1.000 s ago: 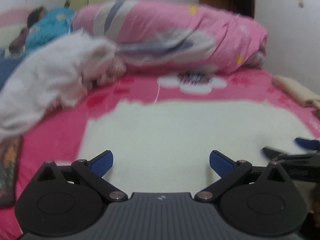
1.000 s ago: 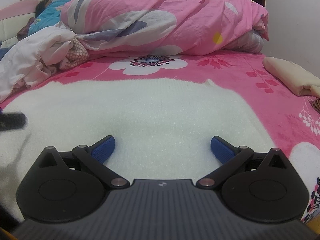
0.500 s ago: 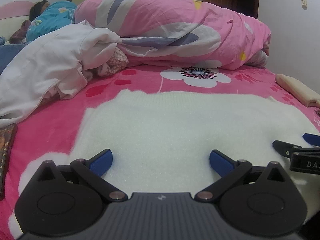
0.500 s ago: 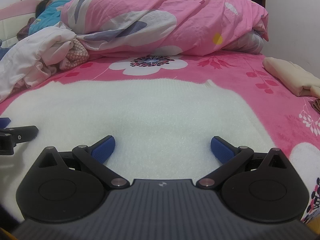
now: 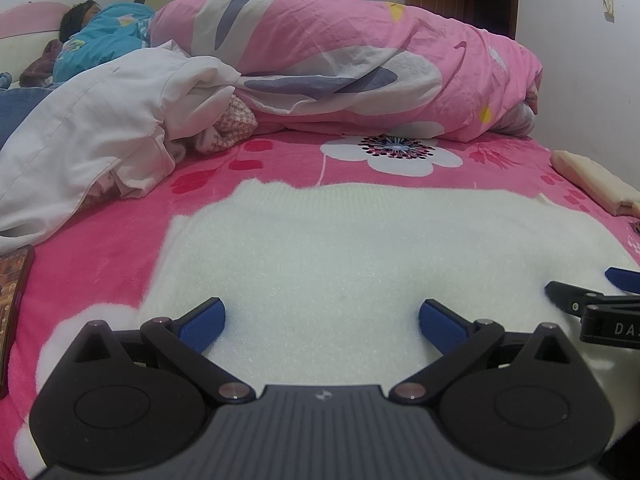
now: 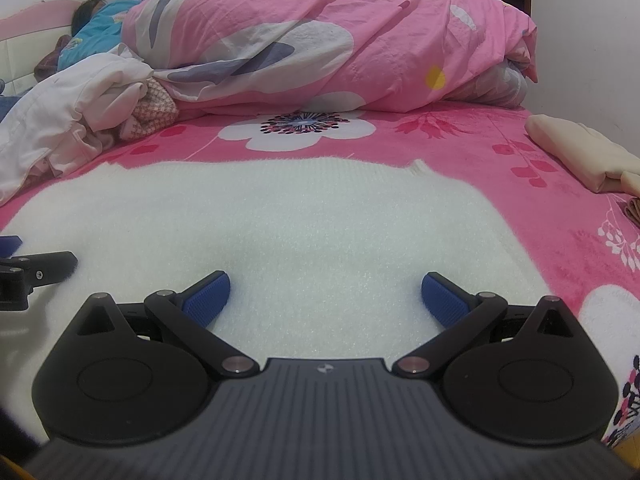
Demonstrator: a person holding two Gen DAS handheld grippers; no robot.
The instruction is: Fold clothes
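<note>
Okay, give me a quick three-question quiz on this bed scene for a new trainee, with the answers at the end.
1. True or false: both the left gripper and the right gripper are open over the white sweater.
2. Multiple choice: what lies at the bed's right edge? A) a folded cream garment B) a laundry basket C) a pair of shoes
3. Fill in: the crumpled white clothes lie to the ___ of the sweater.

Key: 1 true; 2 A; 3 left.

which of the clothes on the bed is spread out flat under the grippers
The fluffy white sweater, spread flat. The white garment pile is crumpled at left; the cream garment sits folded at right.
</note>
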